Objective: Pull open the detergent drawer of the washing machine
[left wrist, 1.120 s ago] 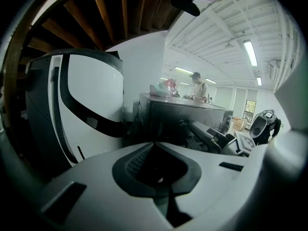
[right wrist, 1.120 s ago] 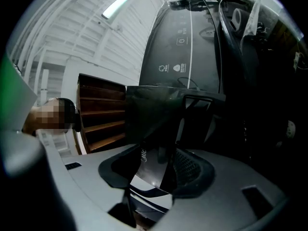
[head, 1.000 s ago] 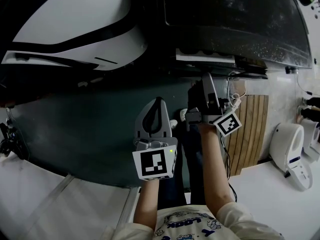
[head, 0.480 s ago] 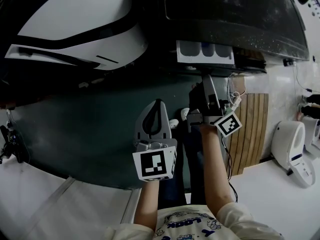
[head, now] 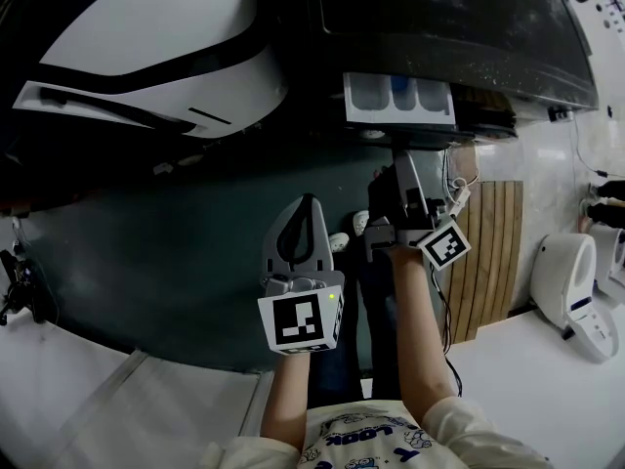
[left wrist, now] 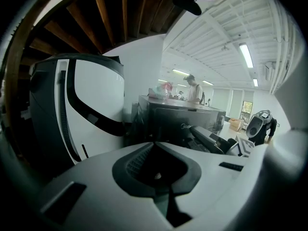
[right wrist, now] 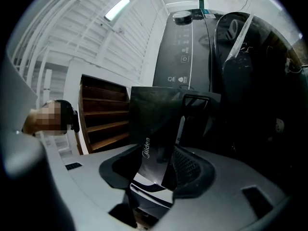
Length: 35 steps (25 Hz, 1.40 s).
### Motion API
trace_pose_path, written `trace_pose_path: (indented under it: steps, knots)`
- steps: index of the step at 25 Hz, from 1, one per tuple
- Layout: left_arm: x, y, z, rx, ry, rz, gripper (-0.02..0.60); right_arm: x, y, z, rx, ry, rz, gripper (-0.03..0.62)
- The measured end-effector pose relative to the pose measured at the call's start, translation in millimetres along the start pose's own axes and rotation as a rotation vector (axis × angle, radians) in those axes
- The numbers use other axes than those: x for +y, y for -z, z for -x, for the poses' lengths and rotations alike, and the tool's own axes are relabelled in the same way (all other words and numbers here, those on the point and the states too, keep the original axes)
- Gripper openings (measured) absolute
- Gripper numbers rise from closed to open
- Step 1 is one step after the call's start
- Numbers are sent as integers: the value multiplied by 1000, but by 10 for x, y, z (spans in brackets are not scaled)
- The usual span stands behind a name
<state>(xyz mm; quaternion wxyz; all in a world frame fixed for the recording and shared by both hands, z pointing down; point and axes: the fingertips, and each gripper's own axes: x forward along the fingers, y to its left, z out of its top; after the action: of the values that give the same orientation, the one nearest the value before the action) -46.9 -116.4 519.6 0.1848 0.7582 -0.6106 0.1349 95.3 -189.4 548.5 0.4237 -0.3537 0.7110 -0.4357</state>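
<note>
White-lined detergent drawer juts from the washing machine front edge, its dark face clamped by the right gripper; left gripper hangs closed, empty.

left gripper: light grey plastic shell, teardrop outline, dark lining inside. white cube at its back end w/ a black square marker and a small green light near one top corner. right gripper: darker, grey/black body, smaller marker cube w/ b&w squares. in the right gripper view the shell reads pale grey w/ black ribbed pads and small rectangular slots. person wears a white tee w/ blue print, short sleeves.
</note>
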Motion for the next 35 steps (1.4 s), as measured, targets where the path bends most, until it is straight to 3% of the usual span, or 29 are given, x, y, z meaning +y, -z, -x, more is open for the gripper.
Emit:
trace_pose_path:
  steps: [35]
  knots:
    - [-49,115,172,9,-8,2,14,-1,59,303,-31,-20,-70,135]
